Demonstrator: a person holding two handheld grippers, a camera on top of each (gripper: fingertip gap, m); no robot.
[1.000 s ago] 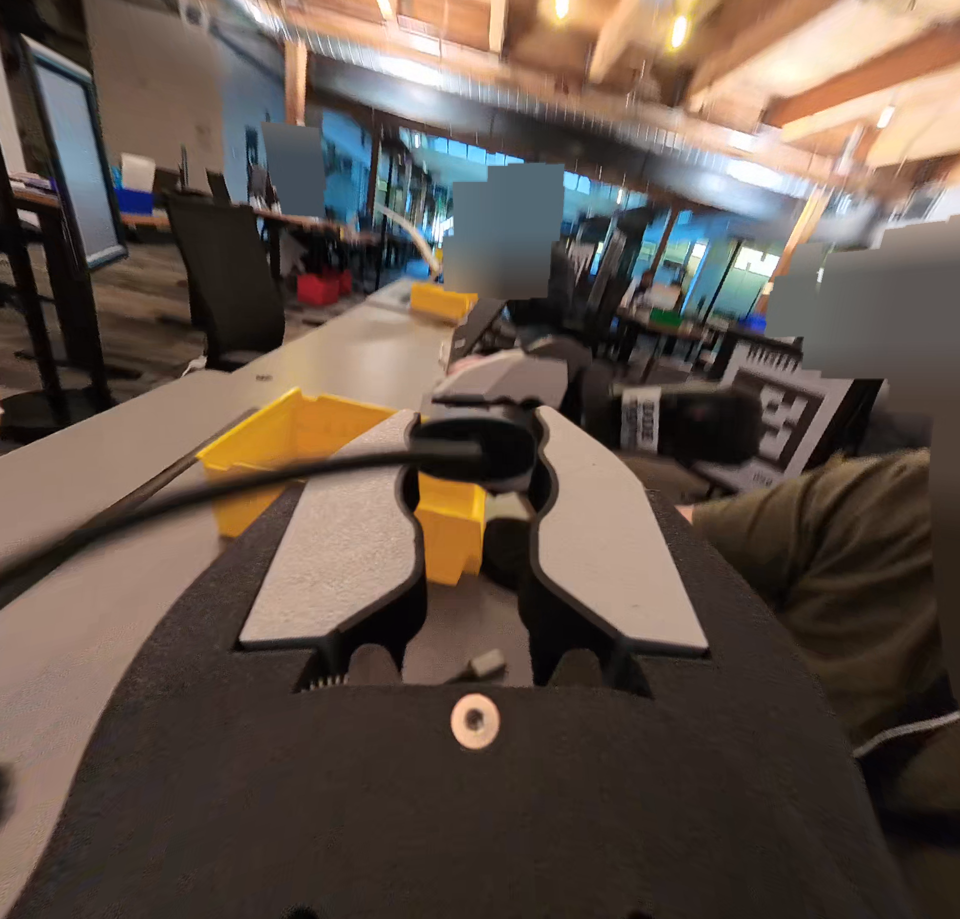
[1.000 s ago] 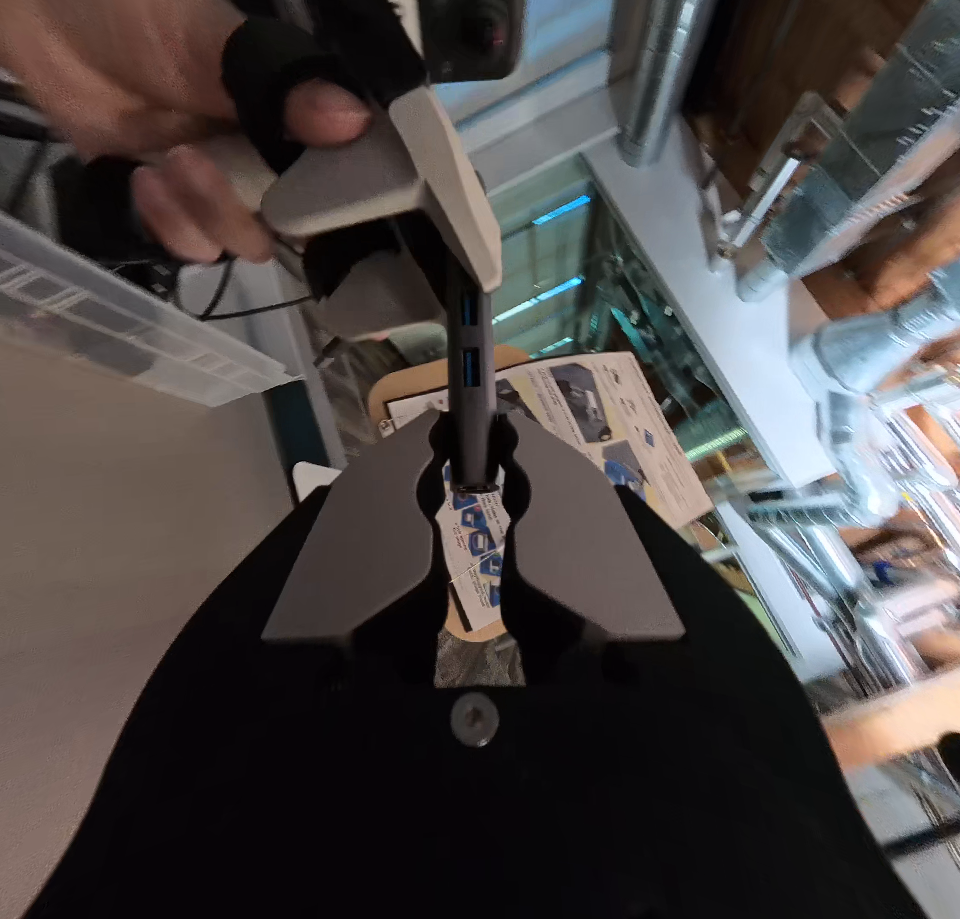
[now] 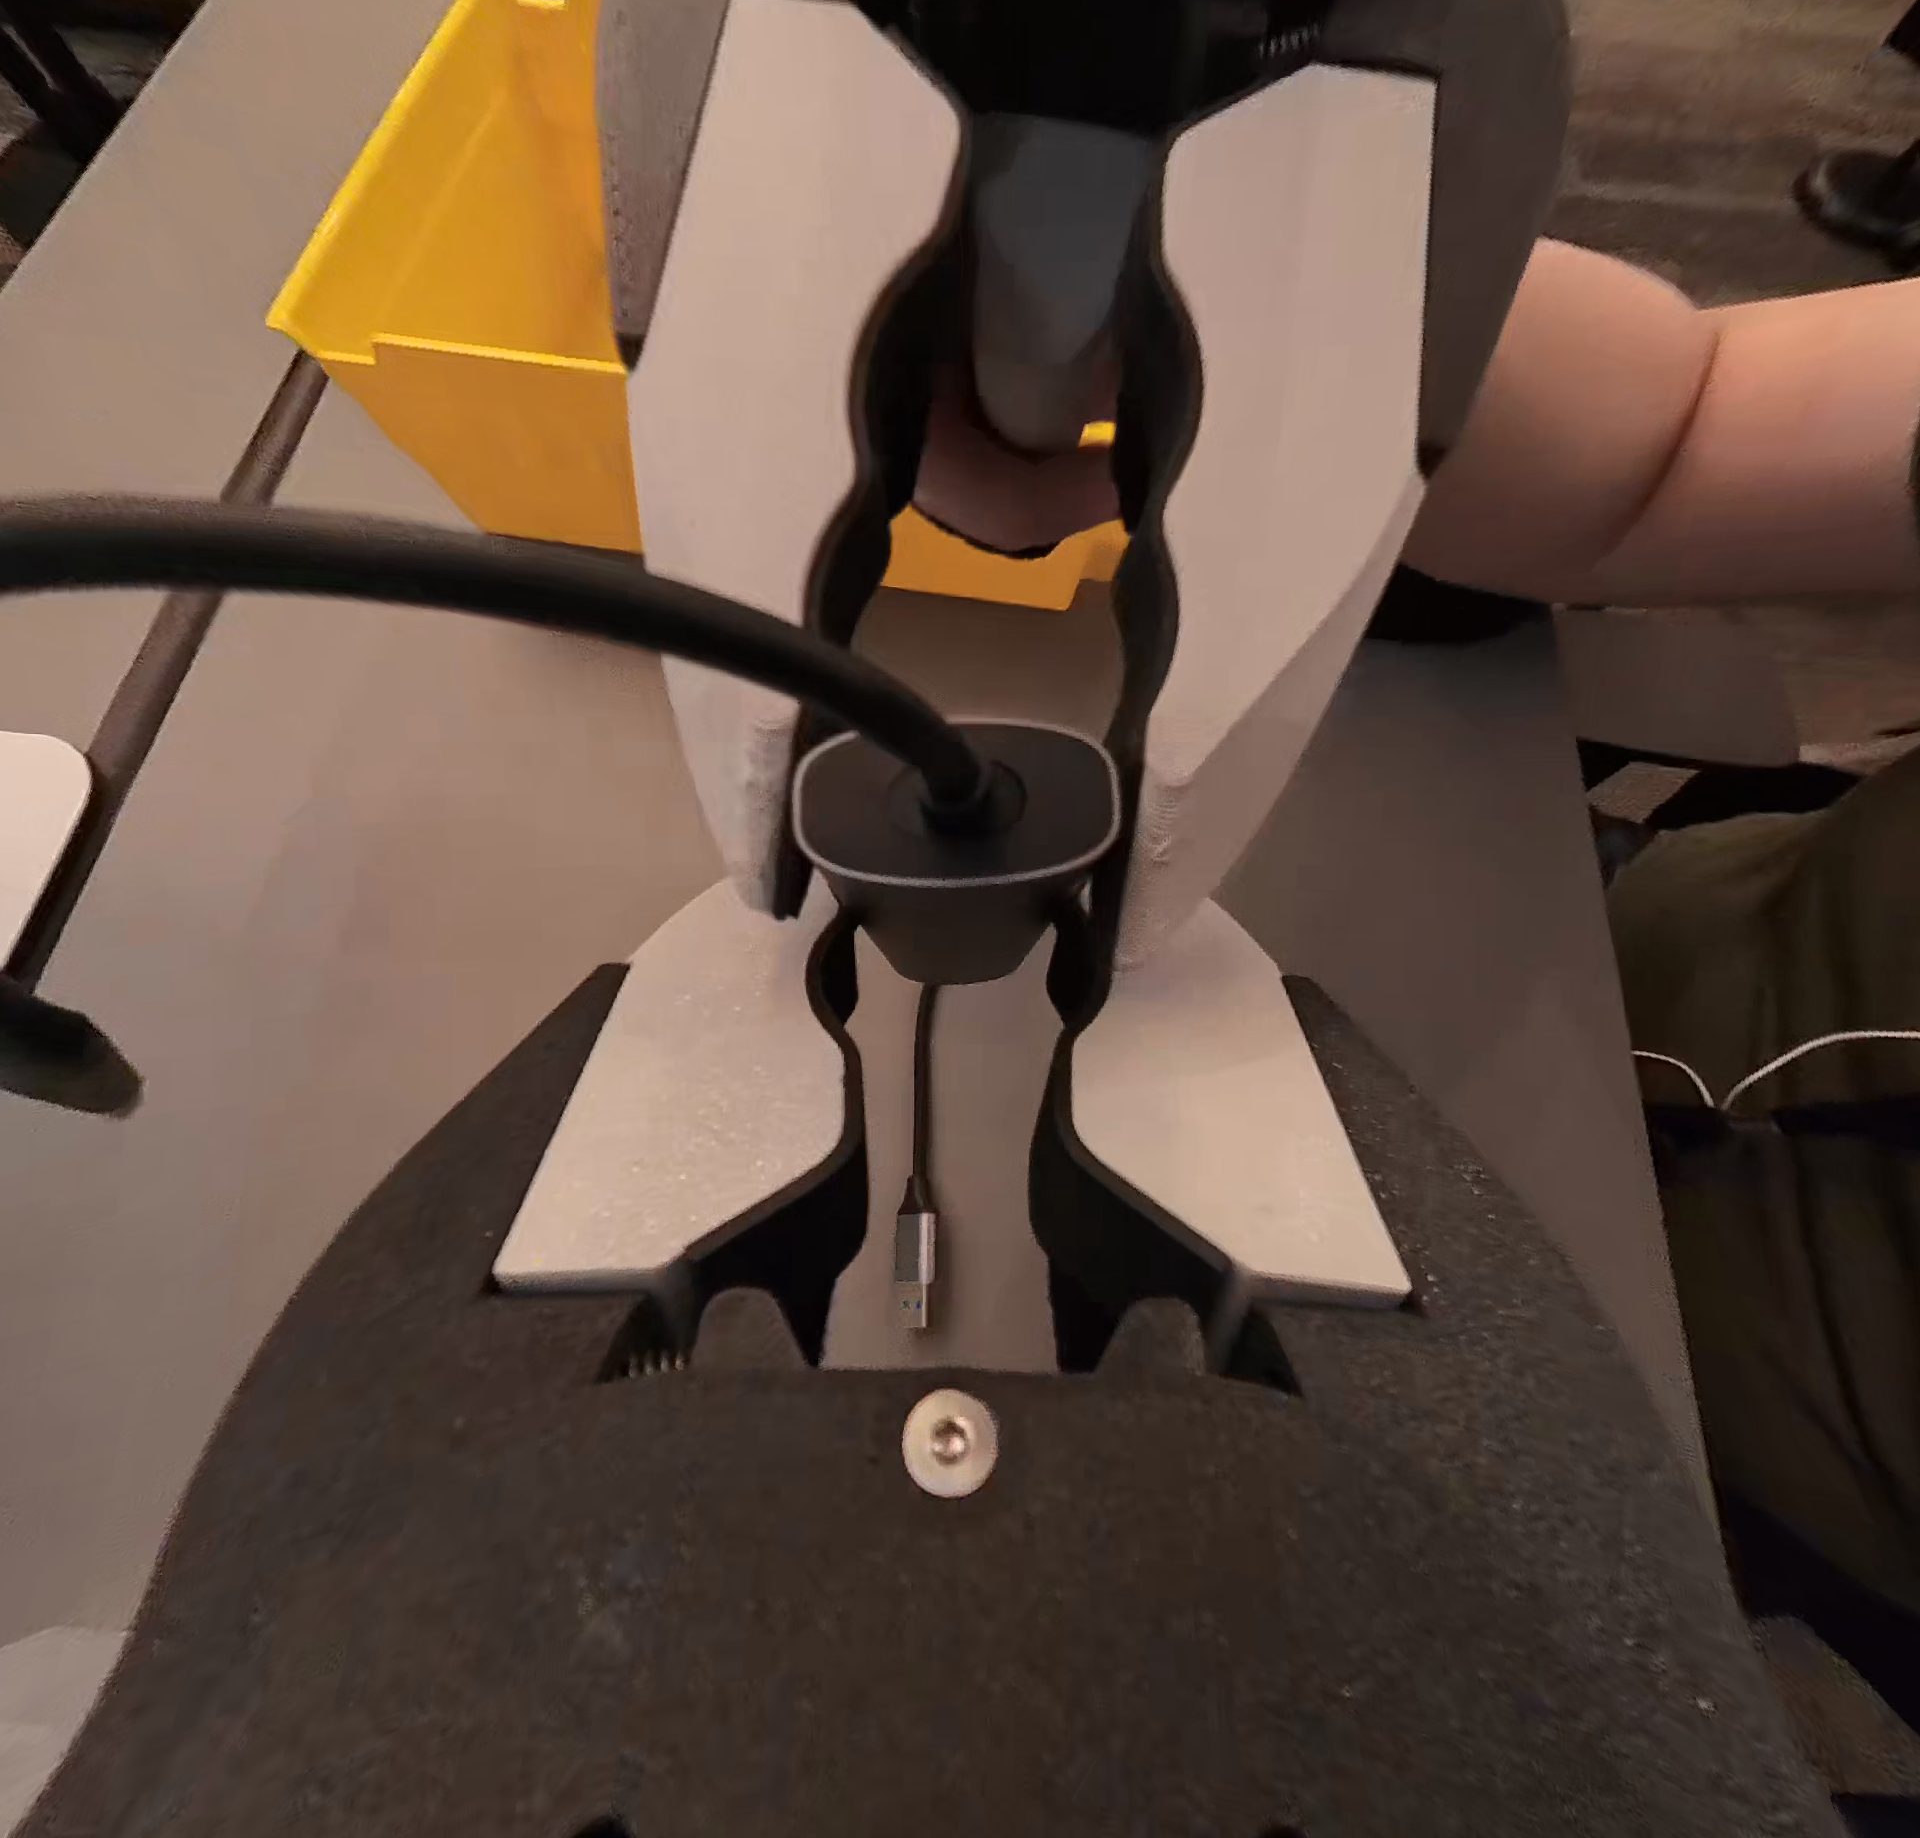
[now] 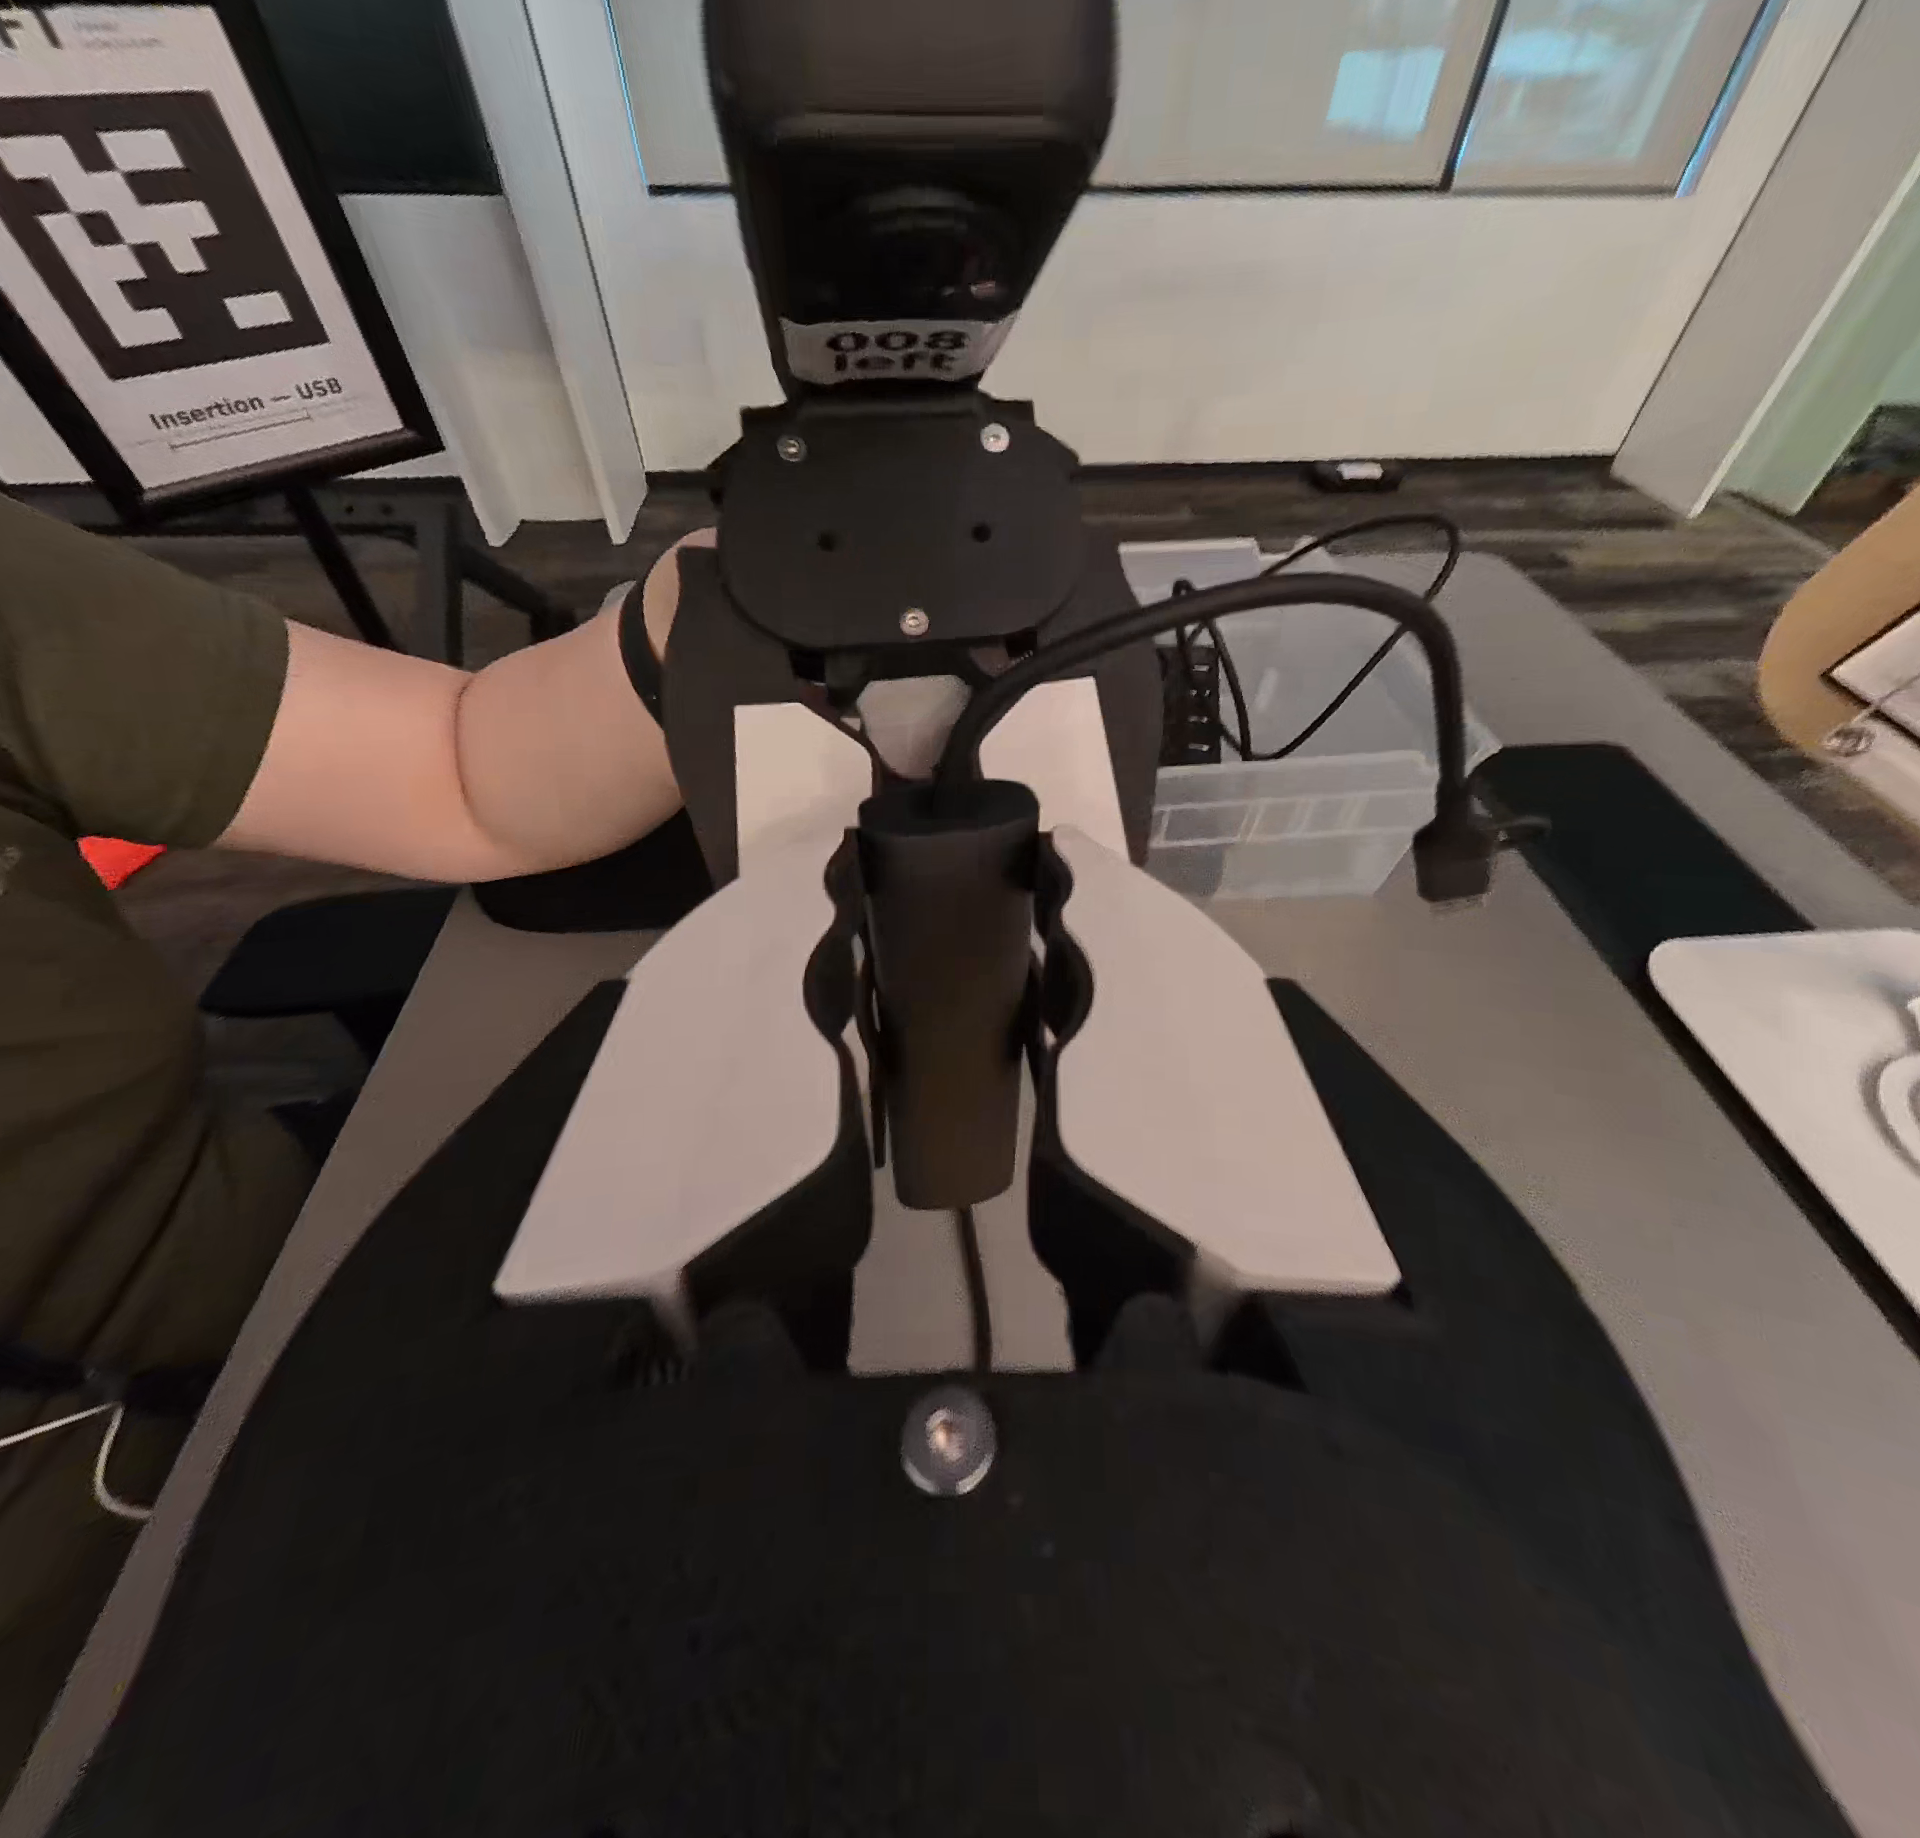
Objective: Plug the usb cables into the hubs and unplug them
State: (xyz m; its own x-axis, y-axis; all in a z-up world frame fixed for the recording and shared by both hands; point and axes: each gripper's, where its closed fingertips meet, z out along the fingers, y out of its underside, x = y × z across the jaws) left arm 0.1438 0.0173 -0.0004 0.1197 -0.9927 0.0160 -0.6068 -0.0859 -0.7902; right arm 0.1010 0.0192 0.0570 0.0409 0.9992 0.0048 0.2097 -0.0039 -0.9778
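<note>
Pinching one dark hub from opposite ends at frame centre, right tool and left tool may twist it; its drooping cable could snag the bench.

Both pictures were evenly and softly lit from above, warmer in the left wrist view. Daylight came through the far windows in the right wrist view. Wide-angle bending curved the bench edges, and motion blur softened the outer parts.
</note>
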